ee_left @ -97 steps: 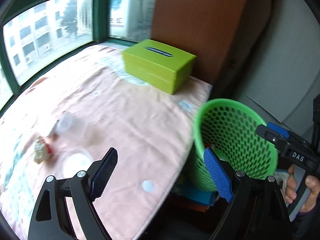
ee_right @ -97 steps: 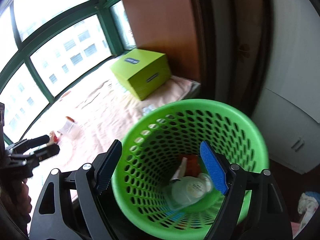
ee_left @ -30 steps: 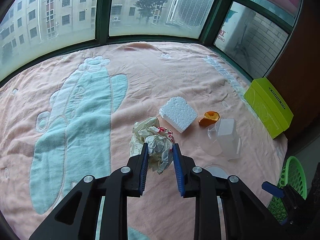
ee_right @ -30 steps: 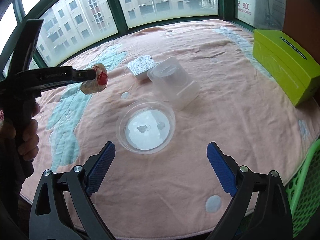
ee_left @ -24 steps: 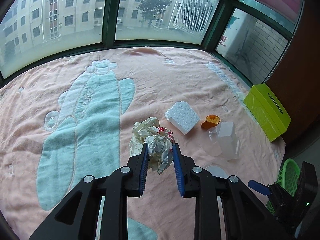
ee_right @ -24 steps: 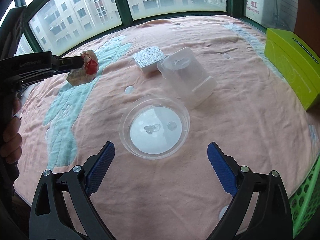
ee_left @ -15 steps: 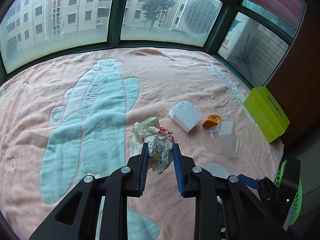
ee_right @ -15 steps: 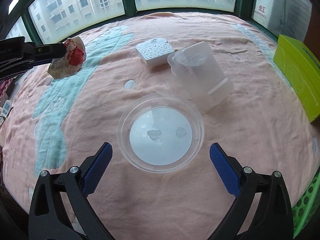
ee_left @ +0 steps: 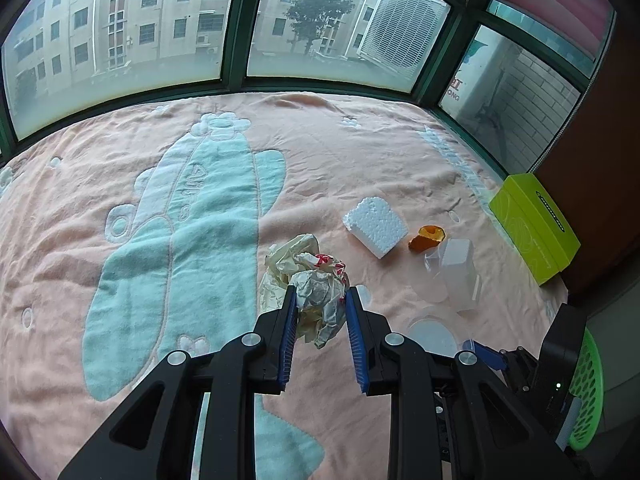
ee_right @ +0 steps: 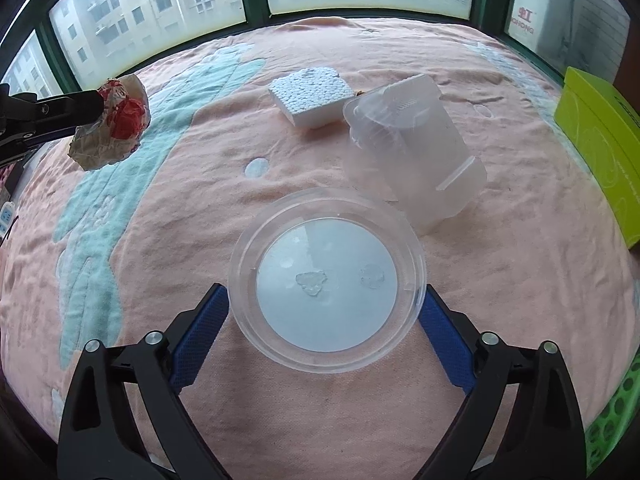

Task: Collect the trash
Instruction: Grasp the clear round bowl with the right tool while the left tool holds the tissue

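Left gripper (ee_left: 320,320): clamped nearly shut on a crumpled wrapper (ee_left: 316,300), cream and white paper with red print; the wad is pinched between the blue pads and hangs clear of the blanket (ee_left: 180,240), probably so it can be carried across to the bin.

Right gripper (ee_right: 324,332): spread wide, its jaws have just been closing, with the round clear lid (ee_right: 326,296) lying between them; the pads sit at the rim on either side, but I cannot tell whether they press on it yet.

Why the wide spread: the lid is broad and flat, so the jaws must straddle its full width to catch the rim.

Ahead of the right gripper: one clear plastic container (ee_right: 412,168) on its side just beyond the lid, and one white foam block (ee_right: 310,94) further off, touching or nearly touching the container.

Ahead and right of the left gripper: one piece of orange peel (ee_left: 427,237) between foam block and container; the right view hides it behind the container.

Far right of both grippers: one lime-green box (ee_left: 534,226) at the blanket's edge, likely not trash.

Green mesh bin (ee_left: 588,384): low at the right edge, beside the right gripper's body, below the blanket's level.

Count of loose trash: wrapper one, lid one, container one, foam one, peel one.
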